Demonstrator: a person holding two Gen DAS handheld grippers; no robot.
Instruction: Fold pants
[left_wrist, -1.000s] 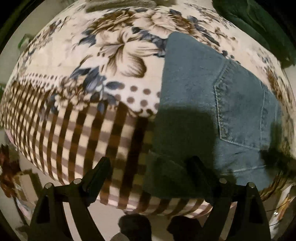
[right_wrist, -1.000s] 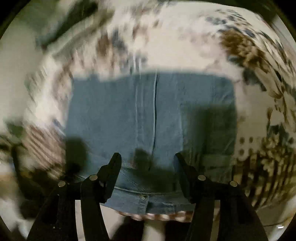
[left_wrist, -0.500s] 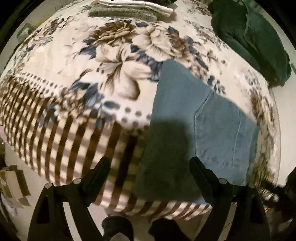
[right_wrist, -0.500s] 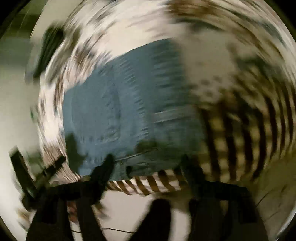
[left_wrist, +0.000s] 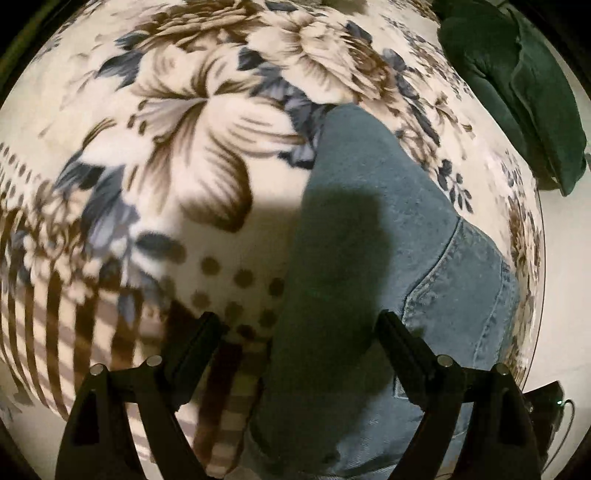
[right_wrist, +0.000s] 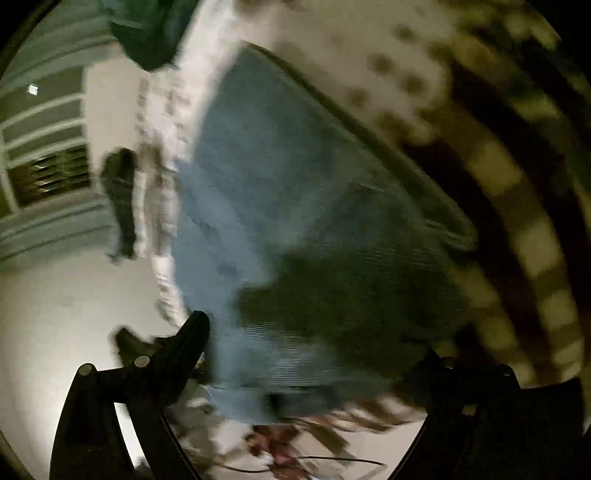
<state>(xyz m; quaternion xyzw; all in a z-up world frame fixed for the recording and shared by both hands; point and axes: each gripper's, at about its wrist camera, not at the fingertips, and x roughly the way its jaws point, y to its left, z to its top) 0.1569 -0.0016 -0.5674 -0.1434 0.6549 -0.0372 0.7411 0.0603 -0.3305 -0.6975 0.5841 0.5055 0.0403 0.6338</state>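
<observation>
Far left of the left wrist view: striped edge of the blanket (left_wrist: 55, 314), then big brown and blue flowers across the middle. Left gripper (left_wrist: 299, 332) low in frame, jaws spread wide, nothing between them, poised over the near end of the jeans (left_wrist: 369, 221). Jeans folded into a compact block near the blanket's front edge, back pocket (left_wrist: 461, 295) facing up on the right side, shadow dark over the near half. Further right, a heap of green cloth (left_wrist: 517, 92) well apart at the far corner.

Right wrist view badly smeared with motion. Right gripper (right_wrist: 314, 343) also spread apart, empty, tilted over the jeans (right_wrist: 295, 184) from the other side, striped blanket (right_wrist: 517, 184) to the right.

Judged as late in the job: folded block already formed, neither tool gripping. Next move probably a last fold or a tidy-up: jaws down onto one denim edge, pinched through all layers, carried over square without dragging the stack.
</observation>
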